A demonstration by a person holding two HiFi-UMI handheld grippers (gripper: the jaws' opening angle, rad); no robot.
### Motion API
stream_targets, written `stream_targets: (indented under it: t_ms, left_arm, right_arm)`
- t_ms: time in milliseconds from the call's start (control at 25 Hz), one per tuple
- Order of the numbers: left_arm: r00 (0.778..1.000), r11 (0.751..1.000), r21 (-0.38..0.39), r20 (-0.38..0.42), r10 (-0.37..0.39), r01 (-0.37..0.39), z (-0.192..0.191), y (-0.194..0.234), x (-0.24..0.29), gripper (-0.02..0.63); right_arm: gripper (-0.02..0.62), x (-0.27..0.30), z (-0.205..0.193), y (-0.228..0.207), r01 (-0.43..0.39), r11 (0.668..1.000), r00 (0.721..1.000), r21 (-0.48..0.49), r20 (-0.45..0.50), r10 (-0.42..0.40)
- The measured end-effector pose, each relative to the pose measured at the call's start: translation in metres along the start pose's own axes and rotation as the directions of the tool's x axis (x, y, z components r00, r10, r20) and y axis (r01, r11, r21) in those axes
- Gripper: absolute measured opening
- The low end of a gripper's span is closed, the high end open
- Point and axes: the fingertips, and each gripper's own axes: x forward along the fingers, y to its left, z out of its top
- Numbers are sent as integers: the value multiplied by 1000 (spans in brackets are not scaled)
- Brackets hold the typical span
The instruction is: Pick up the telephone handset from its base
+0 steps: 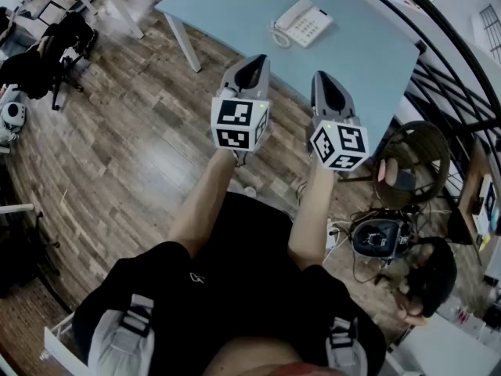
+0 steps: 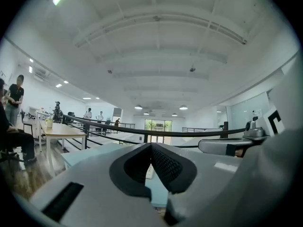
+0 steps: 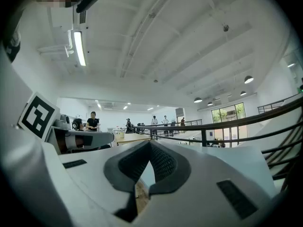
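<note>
Left claw (image 1: 254, 61), right claw (image 1: 320, 77) clenched empty; handset (image 1: 289, 16) on base (image 1: 313, 27) runs lower-left to upper-right.

Support: pale blue rectangular table (image 1: 368, 53) with a flat top and a white angled leg (image 1: 182, 41) under its left corner. It stands on a brown wooden plank floor (image 1: 117, 139).

On the top: one white corded desk telephone (image 1: 313, 27), toward the far middle and well in from the near edge. Its white handset (image 1: 290, 16) lies seated along the left side of the base, with the keypad facing up at right. The coiled white cord (image 1: 275, 34) rests on the tabletop, touching the unit's left end.
</note>
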Motion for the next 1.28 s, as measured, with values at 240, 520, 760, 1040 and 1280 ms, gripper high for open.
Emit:
stream_targets:
  t_ms: [240,520,760,1040,1280]
  left_arm:
    - [1000,1000,1,-3,-6,6,-2,-3,3,-2]
    - [1000,1000,-1,4,9,-9,2,16,10,-2]
    - [999,1000,-29,-33,2,-3,-18,45,43,-2]
    - [994,997,-75,-103,-44,37,-56,94,149,-2]
    - [971,996,-85,-237,-40,20,-94,178,259,-2]
  right_arm:
    - [-5,6,-6,-14,107,992,992,-61,-59,-110]
    - [-3,20,-10,-31,132,991,991,38,-34,-130]
    - [-3,59,-29,-35,99,990,995,96,-39,-96]
    - [-3,150,-66,-87,159,979,985,127,-90,-148]
    - [-5,259,-88,-121,167,975,982,147,-116,-151]
